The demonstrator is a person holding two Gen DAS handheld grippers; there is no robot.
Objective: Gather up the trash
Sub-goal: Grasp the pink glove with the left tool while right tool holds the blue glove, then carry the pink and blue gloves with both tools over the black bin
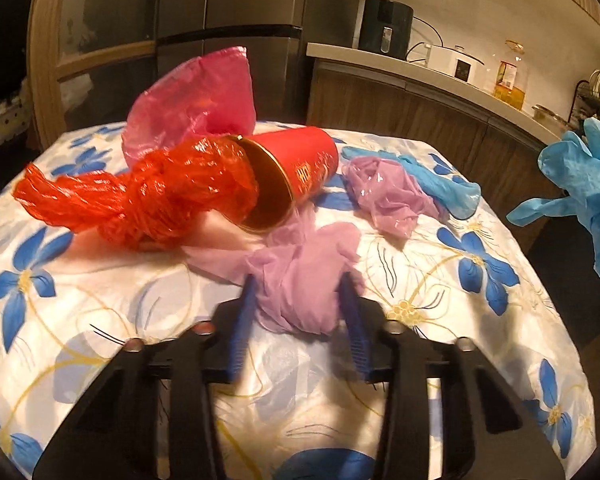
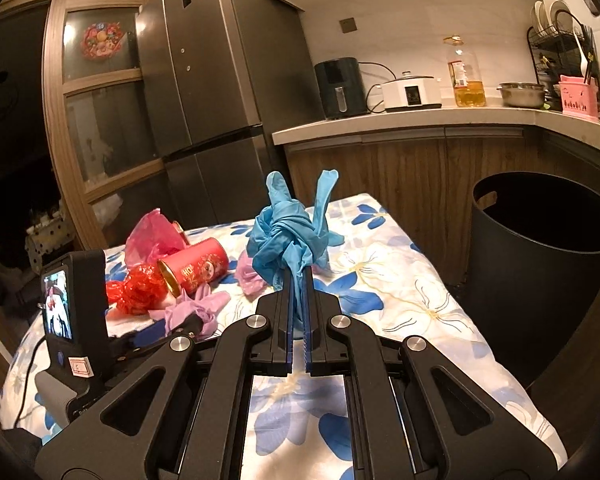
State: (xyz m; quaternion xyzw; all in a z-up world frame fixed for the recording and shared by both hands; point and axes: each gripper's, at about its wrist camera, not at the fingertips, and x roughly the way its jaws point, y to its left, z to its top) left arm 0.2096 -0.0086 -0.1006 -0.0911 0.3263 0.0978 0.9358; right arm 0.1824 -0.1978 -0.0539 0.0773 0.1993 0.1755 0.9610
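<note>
On the floral tablecloth (image 1: 100, 320), I am pinching the crumpled purple glove (image 1: 300, 292) with the left gripper (image 1: 300, 300); I should squeeze fully before lifting. The right gripper (image 2: 299, 280) is clamping a blue glove (image 2: 288, 236) near the black bin (image 2: 540, 264).

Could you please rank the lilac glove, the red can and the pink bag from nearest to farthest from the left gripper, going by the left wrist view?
1. lilac glove, between the left gripper fingers.
2. red can, lying midway.
3. pink bag, behind.
</note>
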